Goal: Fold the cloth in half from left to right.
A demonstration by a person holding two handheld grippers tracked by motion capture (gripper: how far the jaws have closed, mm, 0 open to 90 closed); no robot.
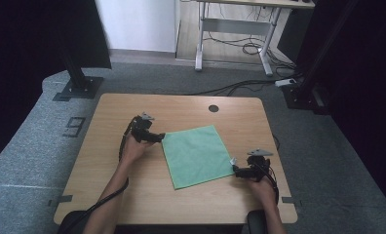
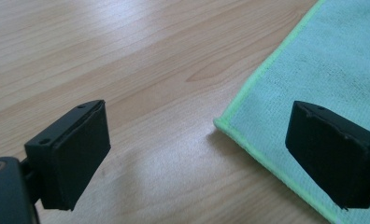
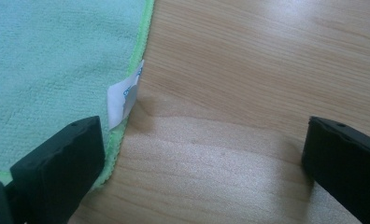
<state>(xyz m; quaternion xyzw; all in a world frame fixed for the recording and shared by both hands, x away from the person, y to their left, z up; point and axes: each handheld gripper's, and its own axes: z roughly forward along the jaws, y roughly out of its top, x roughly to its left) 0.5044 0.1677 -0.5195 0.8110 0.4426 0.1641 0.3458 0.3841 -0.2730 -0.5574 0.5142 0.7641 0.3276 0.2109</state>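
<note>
A green microfibre cloth (image 1: 197,155) lies flat on the wooden table (image 1: 132,190), turned a little like a diamond. My left gripper (image 1: 158,138) hovers at the cloth's left corner, jaws wide open; in the left gripper view that corner (image 2: 220,123) lies between the jaws, and the right jaw hangs over the cloth (image 2: 332,70). My right gripper (image 1: 236,170) sits at the cloth's right corner, also open. In the right gripper view its left jaw is over the cloth's edge (image 3: 57,79), beside a small white care label (image 3: 123,97). Neither gripper holds anything.
A round cable hole (image 1: 213,108) marks the table's far side. Black frame posts (image 1: 79,73) stand on the grey carpet to the left and right. A white desk frame with cables (image 1: 235,34) stands behind.
</note>
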